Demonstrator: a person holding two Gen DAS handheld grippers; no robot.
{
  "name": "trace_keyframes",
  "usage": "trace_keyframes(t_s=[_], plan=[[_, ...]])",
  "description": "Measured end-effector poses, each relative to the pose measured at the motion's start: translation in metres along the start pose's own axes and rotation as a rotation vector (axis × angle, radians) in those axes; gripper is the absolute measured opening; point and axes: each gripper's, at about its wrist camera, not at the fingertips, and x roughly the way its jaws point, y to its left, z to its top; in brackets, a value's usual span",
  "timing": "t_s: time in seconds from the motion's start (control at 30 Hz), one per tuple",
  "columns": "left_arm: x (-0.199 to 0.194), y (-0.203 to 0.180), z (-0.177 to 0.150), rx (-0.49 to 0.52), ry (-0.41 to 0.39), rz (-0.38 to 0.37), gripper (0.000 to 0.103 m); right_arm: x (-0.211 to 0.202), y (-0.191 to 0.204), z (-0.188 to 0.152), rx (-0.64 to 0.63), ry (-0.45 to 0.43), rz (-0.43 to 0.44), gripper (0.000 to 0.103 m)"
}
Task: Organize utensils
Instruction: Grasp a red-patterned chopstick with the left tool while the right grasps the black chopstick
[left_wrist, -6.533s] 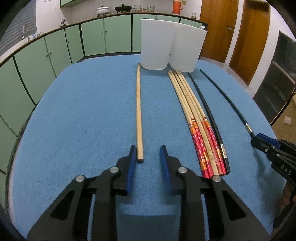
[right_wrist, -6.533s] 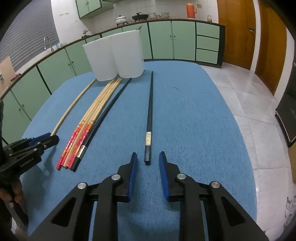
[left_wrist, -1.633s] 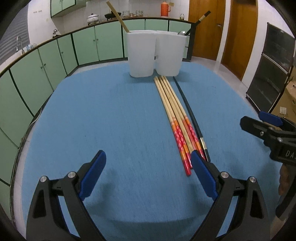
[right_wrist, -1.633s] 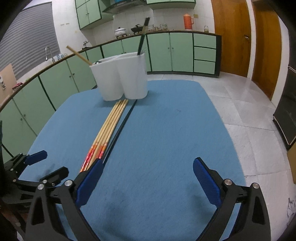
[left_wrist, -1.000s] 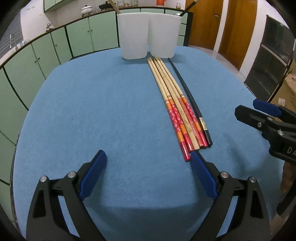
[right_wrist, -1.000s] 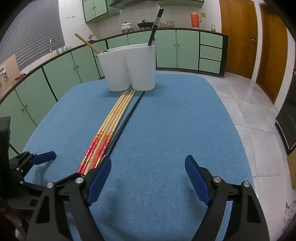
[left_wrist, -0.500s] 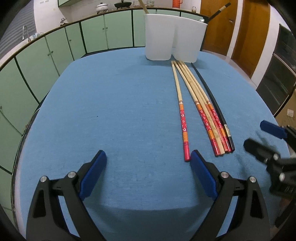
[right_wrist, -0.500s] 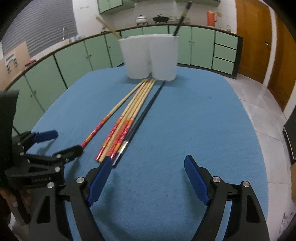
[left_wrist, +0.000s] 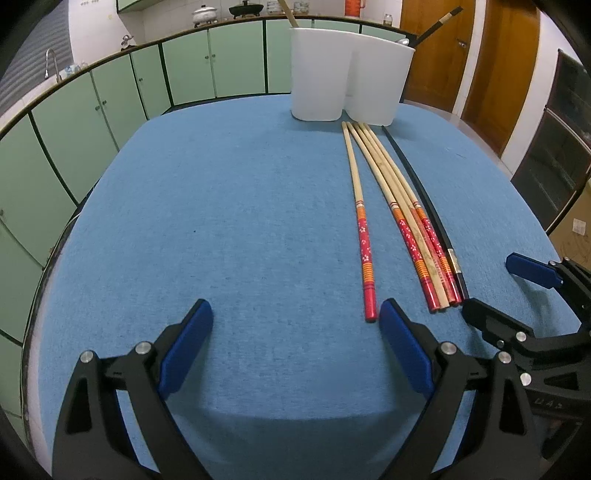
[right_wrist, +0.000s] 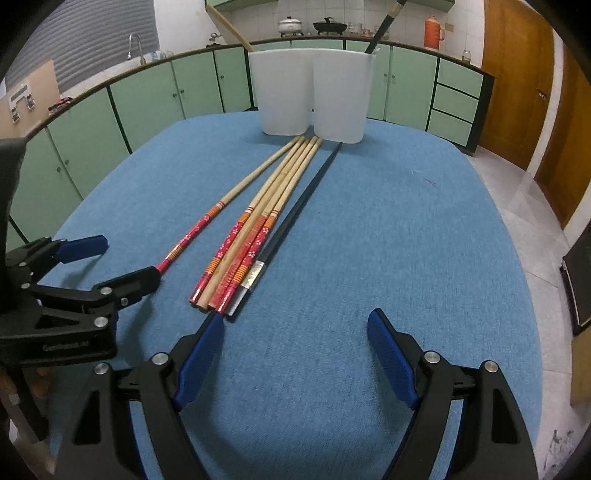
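left gripper (left_wrist: 295, 321) jaws spread, empty; right gripper (right_wrist: 295, 332) jaws spread, seemingly touching nothing

The surface (left_wrist: 229, 221) wears plain blue cloth. The chopsticks (right_wrist: 258, 229) are pale bamboo toward the tips, with handles in red dotted with small white flowers, banded in orange and thin red stripes. One chopstick among them (left_wrist: 417, 236) is plain tan with faint markings. The black chopstick (right_wrist: 295, 218) carries a silver band near its end. The holder (right_wrist: 310, 92) is white. Both tools (left_wrist: 295, 325) (right_wrist: 295, 336) are black with blue pads. The cabinets (left_wrist: 92, 110) are light green, dark-edged.
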Motion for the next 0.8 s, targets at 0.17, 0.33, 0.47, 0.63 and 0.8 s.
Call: trace_keyframes(t_s=[0.17,0.33,0.47,0.63,0.8], plan=[[0.000,0.000,0.000,0.001,0.001,0.000,0.089,0.005,-0.001,0.003,0.005,0.005,-0.012,0.079],[0.000,0.000,0.000,0.001,0.001,0.001,0.089,0.006,-0.008,0.004,0.031,0.004,-0.037,0.078],[0.000,-0.001,0.000,0.002,0.001,0.002,0.089,0.006,-0.017,0.003,0.049,0.002,-0.044,0.078],[0.000,-0.001,-0.001,0.006,0.000,0.000,0.089,0.002,-0.020,0.002,0.061,-0.009,-0.070,0.078],[0.000,-0.001,-0.002,0.007,-0.001,-0.001,0.088,-0.004,-0.029,-0.002,0.079,-0.011,-0.100,0.077]])
